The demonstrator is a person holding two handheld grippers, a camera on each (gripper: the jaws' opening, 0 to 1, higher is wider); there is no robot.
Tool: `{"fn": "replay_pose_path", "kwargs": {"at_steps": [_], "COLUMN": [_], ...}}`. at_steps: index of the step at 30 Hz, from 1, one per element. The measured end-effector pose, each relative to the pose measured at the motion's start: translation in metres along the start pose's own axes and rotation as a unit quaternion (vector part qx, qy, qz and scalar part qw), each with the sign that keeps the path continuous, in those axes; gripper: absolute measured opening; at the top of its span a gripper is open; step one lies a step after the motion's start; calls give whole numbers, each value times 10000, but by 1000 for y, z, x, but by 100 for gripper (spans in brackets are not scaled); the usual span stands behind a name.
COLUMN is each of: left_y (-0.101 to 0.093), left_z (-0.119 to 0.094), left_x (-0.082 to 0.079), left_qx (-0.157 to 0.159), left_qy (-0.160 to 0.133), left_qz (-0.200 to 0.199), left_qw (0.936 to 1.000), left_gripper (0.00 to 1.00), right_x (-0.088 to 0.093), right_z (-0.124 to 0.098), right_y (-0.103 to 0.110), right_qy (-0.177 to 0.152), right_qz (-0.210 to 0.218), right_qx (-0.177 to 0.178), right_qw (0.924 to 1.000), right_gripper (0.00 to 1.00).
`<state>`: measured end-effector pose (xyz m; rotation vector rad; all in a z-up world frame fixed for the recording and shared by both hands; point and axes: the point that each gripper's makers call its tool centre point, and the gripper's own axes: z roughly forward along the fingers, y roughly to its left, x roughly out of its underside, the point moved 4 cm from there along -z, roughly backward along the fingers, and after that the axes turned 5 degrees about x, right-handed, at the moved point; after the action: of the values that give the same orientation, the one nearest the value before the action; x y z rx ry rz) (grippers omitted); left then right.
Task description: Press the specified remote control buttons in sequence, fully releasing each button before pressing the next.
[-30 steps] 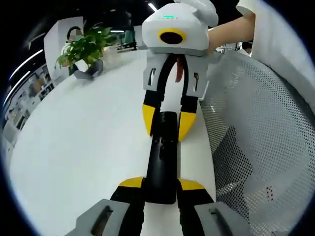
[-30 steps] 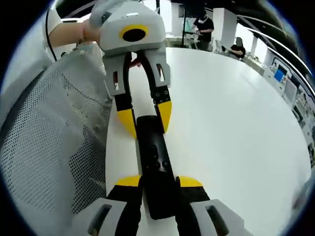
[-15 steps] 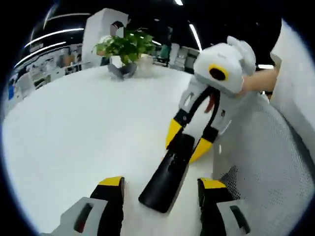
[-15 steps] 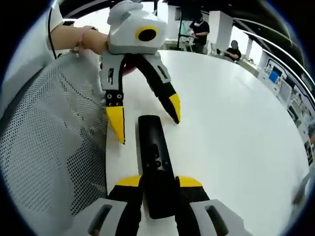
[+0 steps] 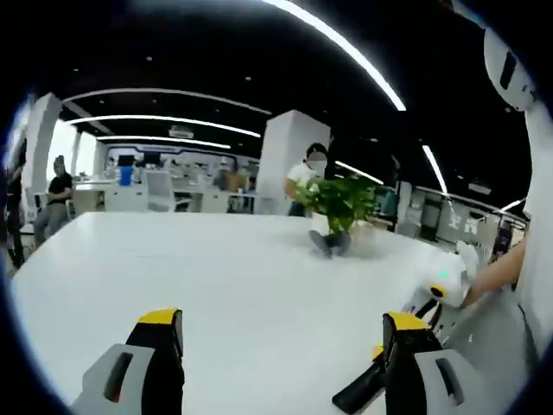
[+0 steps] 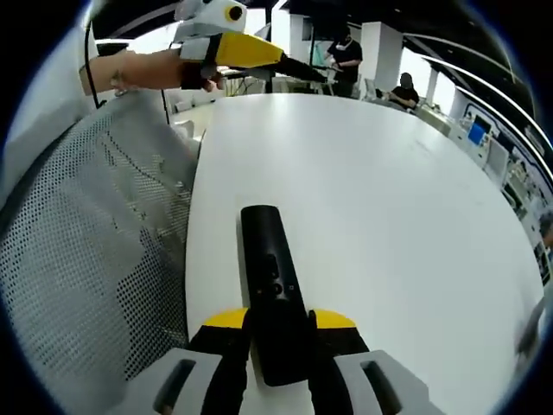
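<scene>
Two tools: right tool clamps the remote on the desk; left tool gapes wide, seemingly empty.

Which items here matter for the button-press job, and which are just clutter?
Job:
- slim black remote control, clamped by the right gripper
- left gripper, open, lifted off the round white table

Lying about:
- green potted plant
- grey mesh chair back
</scene>
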<state>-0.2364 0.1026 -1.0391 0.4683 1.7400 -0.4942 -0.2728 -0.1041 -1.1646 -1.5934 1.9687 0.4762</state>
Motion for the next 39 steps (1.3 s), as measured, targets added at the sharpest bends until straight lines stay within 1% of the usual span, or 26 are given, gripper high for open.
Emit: {"fn": "replay_pose_path", "kwargs": {"at_steps": [2, 3, 4, 6, 7, 8, 9, 10, 11, 12, 13, 14, 15, 16, 17, 18, 19, 20, 23, 25, 26, 28, 29, 30, 34, 39], "left_y": [1, 2, 1, -1, -1, -4, -5, -4, -5, -5, -4, -1, 1, 4, 5, 6, 7, 10, 14, 17, 17, 14, 10, 7, 8, 9], "left_z": [-11, -18, -22, -32, -36, -40, -44, -49, -52, -54, -55, -56, -56, -55, -54, -53, -53, -54, -57, -57, -57, -57, -56, -55, -55, -56], "left_x": [-3, -6, -11, -22, -26, -32, -36, -39, -41, -41, -40, -35, -31, -24, -20, -19, -18, -18, -16, -12, -12, -13, -19, -23, -18, -17], "left_qx": [-223, -410, -458, -683, -800, -837, -902, -1038, -1102, -1179, -1285, -1457, -1589, -1752, -1781, -1786, -1829, -1853, -1806, -1811, -1801, -1727, -1588, -1501, -1547, -1563], "left_qy": [-3, -17, -124, -479, -658, -998, -1216, -1493, -1634, -1711, -1721, -1583, -1423, -1161, -1026, -998, -982, -979, -1107, -1046, -1028, -1079, -1307, -1424, -1235, -1237], "left_qz": [210, 272, 315, 339, 279, 211, 188, 206, 235, 262, 332, 393, 418, 450, 457, 451, 455, 405, 120, -29, -64, -85, -76, -54, -18, -83], "left_qw": [9995, 9988, 9984, 9959, 9942, 9912, 9883, 9831, 9801, 9778, 9761, 9758, 9761, 9766, 9776, 9778, 9772, 9770, 9772, 9779, 9782, 9790, 9786, 9783, 9802, 9799], "left_gripper": [100, 100, 100, 100, 100, 100, 100, 100, 100, 100, 100, 100, 100, 100, 100, 100, 100, 100, 100, 100, 100, 100, 100, 100, 100, 100], "right_x": [-1, -3, -3, -2, -1, 0, 0, -1, -2, -2, 0, 4, 7, 3, 1, 0, -1, 0, -5, -4, -7, -8, -8, -8, -10, -11], "right_z": [0, 0, -1, -3, -4, -6, -8, -11, -12, -13, -15, -17, -18, -18, -17, -16, -13, -14, -14, -12, -11, -11, -10, -10, -8, -7], "right_y": [2, 3, 2, -3, -5, -9, -9, -12, -13, -15, -17, -22, -24, -22, -22, -24, -25, -22, -11, -9, -9, -10, -10, -10, -12, -12], "right_qy": [13, -14, -11, 90, 128, 169, 210, 209, 219, 242, 335, 555, 673, 538, 475, 457, 467, 502, 434, 499, 427, 542, 579, 591, 646, 781], "right_qz": [218, 435, 540, 562, 443, 246, 252, 275, 292, 336, 417, 328, 302, 194, 211, 339, 387, 292, -179, -206, -285, -424, -535, -560, -689, -964], "right_qx": [-72, -173, -211, -171, -103, -11, -21, -45, -57, -76, -77, 23, 76, -43, -26, 87, 156, 71, -332, -362, -359, -417, -499, -537, -764, -921], "right_qw": [9997, 9989, 9983, 9982, 9989, 9996, 9995, 9994, 9993, 9991, 9985, 9979, 9972, 9984, 9986, 9983, 9980, 9983, 9983, 9979, 9980, 9968, 9956, 9952, 9926, 9880], "right_gripper": [28, 30, 32, 34, 35, 36, 37, 37, 39, 44, 48, 47, 43, 41, 40, 42, 42, 41, 26, 19, 19, 19, 19, 19, 19, 20]}}
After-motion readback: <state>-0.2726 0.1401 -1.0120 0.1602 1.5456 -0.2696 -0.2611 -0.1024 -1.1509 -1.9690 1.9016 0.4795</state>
